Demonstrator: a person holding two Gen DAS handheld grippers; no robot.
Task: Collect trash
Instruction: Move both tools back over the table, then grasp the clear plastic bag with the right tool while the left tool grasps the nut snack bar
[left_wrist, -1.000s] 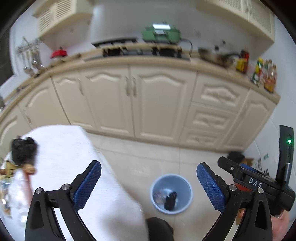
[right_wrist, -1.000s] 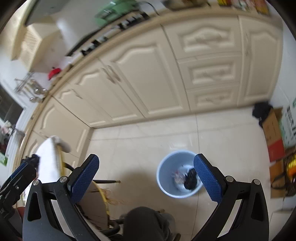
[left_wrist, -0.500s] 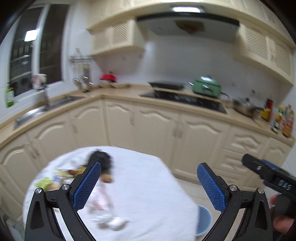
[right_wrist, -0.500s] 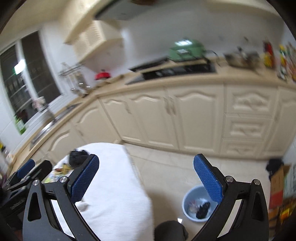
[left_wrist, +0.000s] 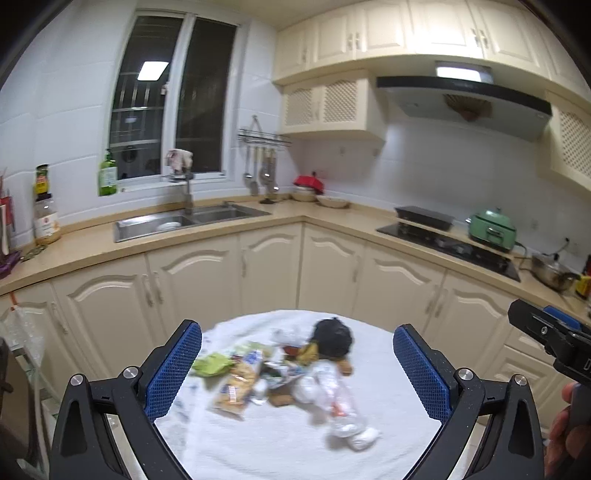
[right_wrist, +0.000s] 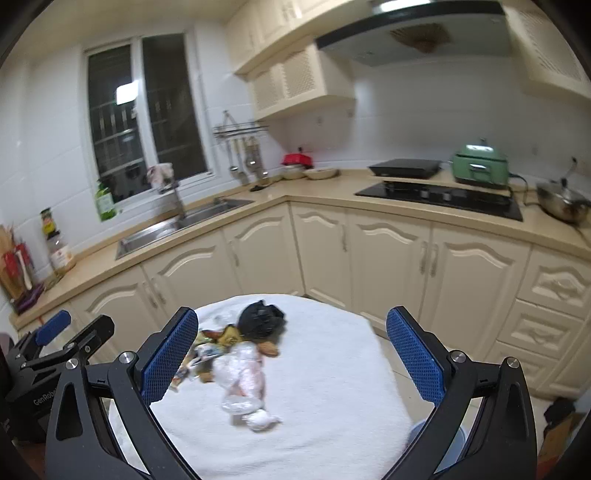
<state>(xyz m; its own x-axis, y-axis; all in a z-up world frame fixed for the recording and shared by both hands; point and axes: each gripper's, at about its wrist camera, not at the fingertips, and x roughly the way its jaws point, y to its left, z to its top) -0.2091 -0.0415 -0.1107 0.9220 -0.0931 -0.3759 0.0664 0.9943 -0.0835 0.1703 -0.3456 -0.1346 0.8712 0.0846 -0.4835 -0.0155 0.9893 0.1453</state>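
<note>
Both the left gripper and right gripper hang with jaws released, empty, above the white-clothed worktop. On its cloth lies the trash pile; a clear bottle nearest, a black bag at its far side.

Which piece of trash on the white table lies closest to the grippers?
The crumpled clear plastic bottle. It stretches out of the pile toward both cameras, while the black bag and green wrapper lie farther back.
</note>
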